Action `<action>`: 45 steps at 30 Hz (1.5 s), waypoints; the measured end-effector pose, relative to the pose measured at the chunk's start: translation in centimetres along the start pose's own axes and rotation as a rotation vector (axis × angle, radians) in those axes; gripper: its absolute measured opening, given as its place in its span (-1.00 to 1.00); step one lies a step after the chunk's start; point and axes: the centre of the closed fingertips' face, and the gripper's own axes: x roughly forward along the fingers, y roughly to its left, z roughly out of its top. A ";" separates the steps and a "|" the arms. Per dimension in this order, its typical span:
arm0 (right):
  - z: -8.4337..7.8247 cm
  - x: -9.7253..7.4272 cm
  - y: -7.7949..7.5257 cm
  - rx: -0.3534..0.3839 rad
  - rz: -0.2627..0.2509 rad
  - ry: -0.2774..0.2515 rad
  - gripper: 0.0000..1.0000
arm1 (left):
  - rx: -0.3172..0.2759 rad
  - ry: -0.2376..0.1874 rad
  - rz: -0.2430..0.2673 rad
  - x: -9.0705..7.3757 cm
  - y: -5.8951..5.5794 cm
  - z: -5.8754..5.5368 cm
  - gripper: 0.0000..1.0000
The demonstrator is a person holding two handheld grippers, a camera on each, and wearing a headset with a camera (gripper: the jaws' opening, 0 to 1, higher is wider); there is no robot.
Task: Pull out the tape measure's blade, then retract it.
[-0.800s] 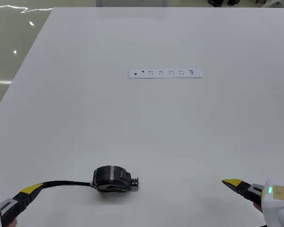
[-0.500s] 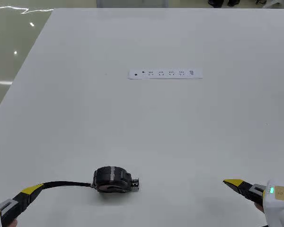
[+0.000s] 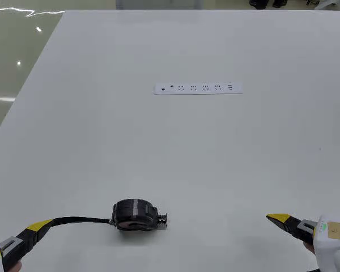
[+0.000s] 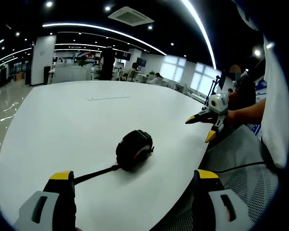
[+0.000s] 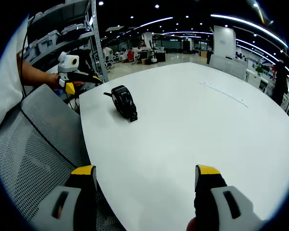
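- Your work surface is a white table [image 3: 260,158].
- A black tape measure [image 3: 135,214] lies near your edge — its strap [image 3: 79,220] trails left.
- A white power strip [image 3: 198,88] lies well beyond it.

Left gripper [image 4: 135,175] and right gripper [image 5: 147,171]: black jaws, yellow tips, white bodies.

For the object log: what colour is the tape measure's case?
The tape measure case is black, clearest in the head view.
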 end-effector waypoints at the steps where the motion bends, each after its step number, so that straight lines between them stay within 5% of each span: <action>1: -0.1 0.1 0.0 -0.005 0.002 0.003 0.69 | -0.001 0.002 -0.002 0.1 0.0 0.0 1.00; 22: 0.4 1.4 -0.5 -0.070 0.045 0.022 0.58 | 0.108 0.056 -0.075 1.9 0.1 0.8 0.92; 45: 2.4 4.2 -0.4 -0.083 0.099 -0.037 0.36 | 0.220 0.130 -0.170 5.1 0.1 0.9 0.69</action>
